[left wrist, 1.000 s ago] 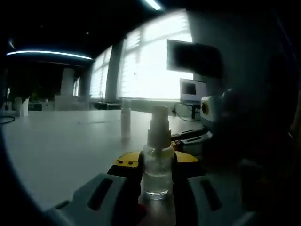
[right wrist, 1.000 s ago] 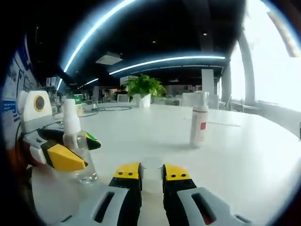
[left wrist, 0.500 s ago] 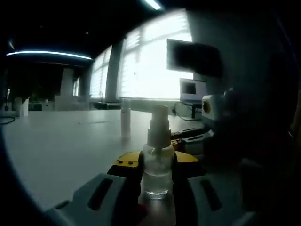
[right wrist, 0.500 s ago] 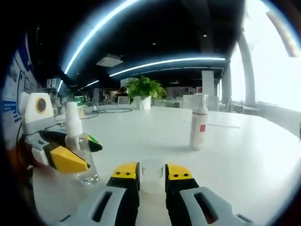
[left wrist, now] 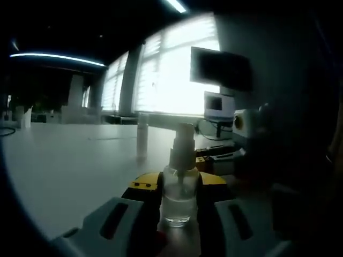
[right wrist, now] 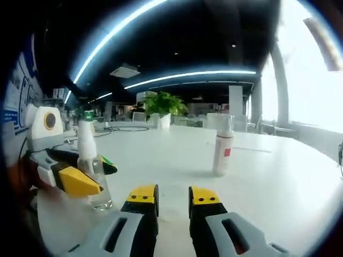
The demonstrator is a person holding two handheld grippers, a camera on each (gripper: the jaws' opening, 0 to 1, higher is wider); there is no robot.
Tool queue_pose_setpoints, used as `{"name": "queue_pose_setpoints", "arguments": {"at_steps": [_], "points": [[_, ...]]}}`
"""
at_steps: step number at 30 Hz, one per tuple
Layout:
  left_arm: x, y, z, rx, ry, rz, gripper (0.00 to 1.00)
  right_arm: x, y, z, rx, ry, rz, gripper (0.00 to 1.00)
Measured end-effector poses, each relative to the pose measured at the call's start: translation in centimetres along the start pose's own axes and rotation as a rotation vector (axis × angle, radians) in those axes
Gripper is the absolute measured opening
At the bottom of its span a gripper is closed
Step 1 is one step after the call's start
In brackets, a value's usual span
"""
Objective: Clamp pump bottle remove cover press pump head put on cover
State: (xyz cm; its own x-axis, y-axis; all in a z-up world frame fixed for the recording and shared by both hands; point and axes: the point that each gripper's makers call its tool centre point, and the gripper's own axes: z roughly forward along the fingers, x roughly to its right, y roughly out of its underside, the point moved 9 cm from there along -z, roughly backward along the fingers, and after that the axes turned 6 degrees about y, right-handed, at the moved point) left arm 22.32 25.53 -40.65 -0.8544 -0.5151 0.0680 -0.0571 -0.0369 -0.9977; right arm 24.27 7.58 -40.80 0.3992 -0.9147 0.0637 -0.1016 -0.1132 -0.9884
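The pump bottle (left wrist: pixel 179 184) is being gripped upright on the bench (right wrist: pixel 268 176) by the left hand-held gripper (left wrist: pixel 179 188). The right hand-held gripper (right wrist: pixel 172 195), empty and parted, is best being brought squarely above the pump head (right wrist: pixel 86 140).

wide white counter (right wrist: pixel 278 176) spreading ahead of the right claw (right wrist: pixel 172 194). clear pump bottle (right wrist: pixel 92 171) standing on it to that claw's left, clamped between the left claw's (left wrist: pixel 179 181) jaws. white spray bottle (right wrist: pixel 222 145) upright farther ahead, slightly right. potted plant (right wrist: pixel 163 105) at the far end.
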Motion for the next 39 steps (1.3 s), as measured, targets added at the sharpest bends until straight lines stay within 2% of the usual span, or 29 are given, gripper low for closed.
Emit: {"name": "queue_pose_setpoints", "arguments": {"at_steps": [13, 18, 21, 25, 33, 39], "points": [[0.0, 0.0, 0.0, 0.001, -0.014, 0.019, 0.16, 0.2, -1.3, -2.4, 0.049, -0.002, -0.02, 0.17], [0.0, 0.0, 0.1, 0.0, -0.012, 0.021, 0.16, 0.7, -1.6, -3.2, 0.067, 0.008, -0.017, 0.11], [0.0, 0.0, 0.1, -0.001, -0.011, 0.024, 0.16, 1.2, -1.4, -3.6, 0.068, 0.017, -0.009, 0.1], [0.0, 0.0, 0.1, -0.001, -0.007, 0.024, 0.16, 1.9, -1.0, -4.0, 0.054, 0.03, 0.017, 0.0], [0.0, 0.0, 0.2, -0.002, -0.007, 0.027, 0.16, 2.9, -0.1, -4.6, 0.046, 0.037, 0.034, 0.0], [0.1, 0.0, 0.2, -0.003, -0.005, 0.034, 0.16, 2.8, 0.2, -5.0, 0.049, 0.028, 0.042, 0.0]]}}
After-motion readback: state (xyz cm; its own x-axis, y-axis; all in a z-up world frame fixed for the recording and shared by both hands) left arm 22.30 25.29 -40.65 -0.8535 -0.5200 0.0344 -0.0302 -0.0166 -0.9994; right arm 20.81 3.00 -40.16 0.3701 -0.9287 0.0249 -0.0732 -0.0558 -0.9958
